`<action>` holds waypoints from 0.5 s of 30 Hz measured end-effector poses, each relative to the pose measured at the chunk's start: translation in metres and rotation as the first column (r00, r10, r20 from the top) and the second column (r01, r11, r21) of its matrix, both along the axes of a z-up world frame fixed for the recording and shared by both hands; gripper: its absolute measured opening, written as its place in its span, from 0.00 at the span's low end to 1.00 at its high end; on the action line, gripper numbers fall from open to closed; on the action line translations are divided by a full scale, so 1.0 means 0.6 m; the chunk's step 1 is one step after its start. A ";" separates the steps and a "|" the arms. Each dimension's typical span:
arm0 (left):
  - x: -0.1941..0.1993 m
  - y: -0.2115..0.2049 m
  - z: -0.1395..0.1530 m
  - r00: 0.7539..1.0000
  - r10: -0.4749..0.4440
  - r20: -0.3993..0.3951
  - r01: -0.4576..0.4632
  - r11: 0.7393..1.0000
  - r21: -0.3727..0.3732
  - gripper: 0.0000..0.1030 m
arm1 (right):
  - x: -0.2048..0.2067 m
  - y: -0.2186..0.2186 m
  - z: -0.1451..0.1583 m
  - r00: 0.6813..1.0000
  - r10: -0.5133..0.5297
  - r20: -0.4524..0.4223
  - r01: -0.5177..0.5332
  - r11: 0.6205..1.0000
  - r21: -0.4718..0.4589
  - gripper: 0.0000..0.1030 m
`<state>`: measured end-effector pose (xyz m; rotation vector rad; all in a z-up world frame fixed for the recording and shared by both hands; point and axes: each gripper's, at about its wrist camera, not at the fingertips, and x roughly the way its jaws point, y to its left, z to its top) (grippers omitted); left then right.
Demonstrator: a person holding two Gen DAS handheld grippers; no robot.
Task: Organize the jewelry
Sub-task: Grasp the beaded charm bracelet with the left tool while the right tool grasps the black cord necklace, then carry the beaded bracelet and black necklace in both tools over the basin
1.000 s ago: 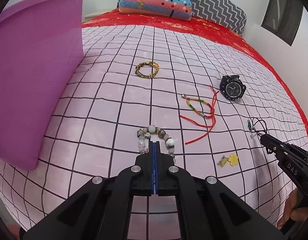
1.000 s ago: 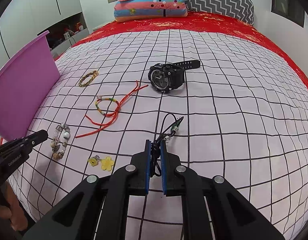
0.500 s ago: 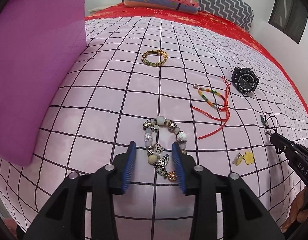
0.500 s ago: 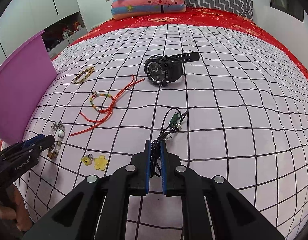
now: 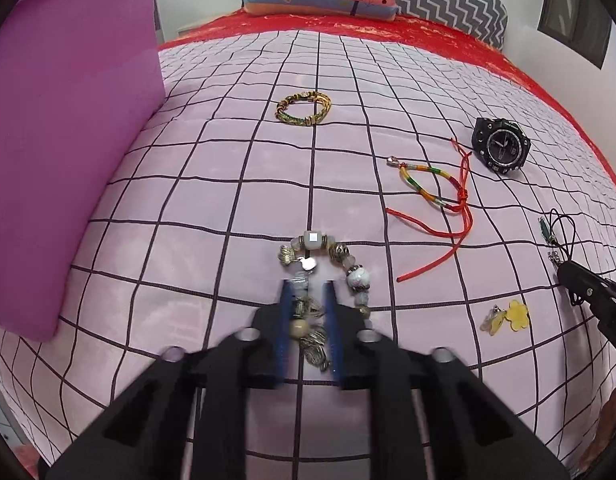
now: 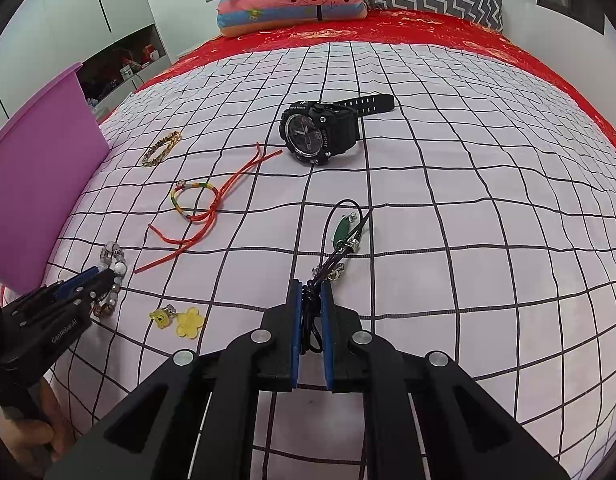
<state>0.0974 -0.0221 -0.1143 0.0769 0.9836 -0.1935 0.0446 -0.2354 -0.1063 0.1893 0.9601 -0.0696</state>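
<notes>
clearly the left gripper (image 5: 308,292) has just been closing on the beaded charm bracelet (image 5: 324,264) on the checked bedspread (image 5: 228,184); the right gripper (image 6: 310,292) pinches the black cord necklace (image 6: 344,236). loose beads may slip out on lifting.

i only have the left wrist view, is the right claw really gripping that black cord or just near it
observer: gripping. The right claw is shut on the black cord necklace, and the cord runs down between its blue pads.
operator: does the watch have a strap, i just see the face
observer: yes. The black watch has a strap sticking out flat behind it, to the right in the right wrist view.
operator: whats past the purple bin
observer: beyond the purple bin, beside the bed, there is an open shelf with small items on it.
</notes>
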 end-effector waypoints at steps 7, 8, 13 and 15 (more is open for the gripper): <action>-0.007 0.002 0.009 1.000 0.005 0.000 -0.005 1.000 -0.023 0.08 | -0.004 -0.003 0.002 1.000 -0.005 0.006 0.005 1.000 0.001 0.09; -0.009 0.004 0.011 1.000 0.002 -0.005 -0.002 0.999 -0.036 0.08 | -0.005 -0.004 0.005 1.000 -0.008 0.010 0.008 1.000 0.005 0.09; -0.023 0.011 0.035 1.000 -0.025 0.000 0.024 0.996 -0.082 0.08 | -0.010 -0.003 0.027 0.999 -0.004 0.039 0.004 1.000 0.012 0.09; -0.029 0.014 0.048 1.000 -0.028 0.008 0.029 0.995 -0.100 0.08 | -0.014 0.003 0.039 0.999 0.002 0.052 -0.003 1.000 0.010 0.09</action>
